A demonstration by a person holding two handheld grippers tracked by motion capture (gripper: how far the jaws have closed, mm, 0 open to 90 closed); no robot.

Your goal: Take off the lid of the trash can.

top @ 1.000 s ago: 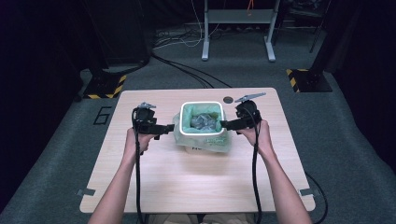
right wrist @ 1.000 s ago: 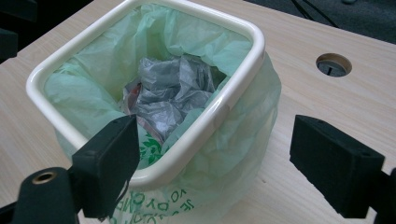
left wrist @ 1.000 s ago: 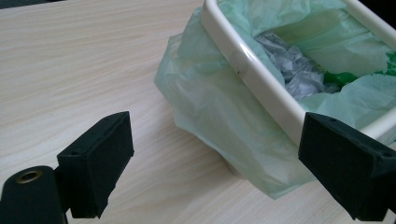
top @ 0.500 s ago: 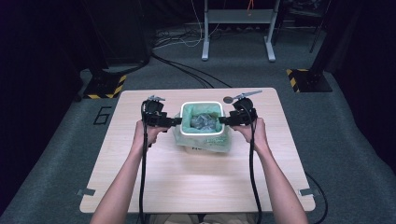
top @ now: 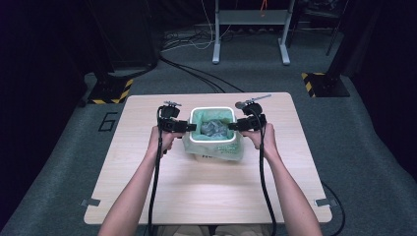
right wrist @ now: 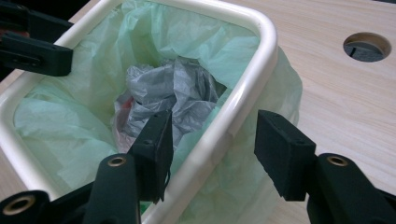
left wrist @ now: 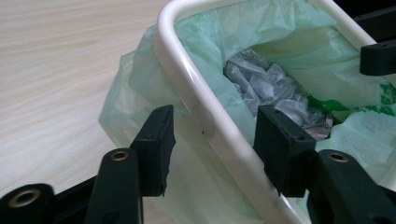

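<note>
A small white bin point(top: 212, 112) lined with a pale green bag point(top: 231, 150) stands at the middle of the table, with crumpled grey plastic point(top: 213, 128) inside. My left gripper point(top: 193, 127) is open at the bin's left rim point(left wrist: 201, 116), one jaw outside and one over the liner point(left wrist: 205, 56). My right gripper point(top: 232, 126) is open at the right rim point(right wrist: 233, 112), straddling it the same way. The grey wad point(right wrist: 173, 91) lies in the bottom of the bag point(right wrist: 84, 84).
The wooden table point(top: 206, 196) has free room in front of the bin. A round cable hole point(right wrist: 366, 46) lies in the tabletop to the right of the bin. Cables and a stand base point(top: 248, 29) lie on the floor beyond.
Both grippers have moved inward from beside the bin until their open jaws straddle its left and right rims. The bin has not moved.
</note>
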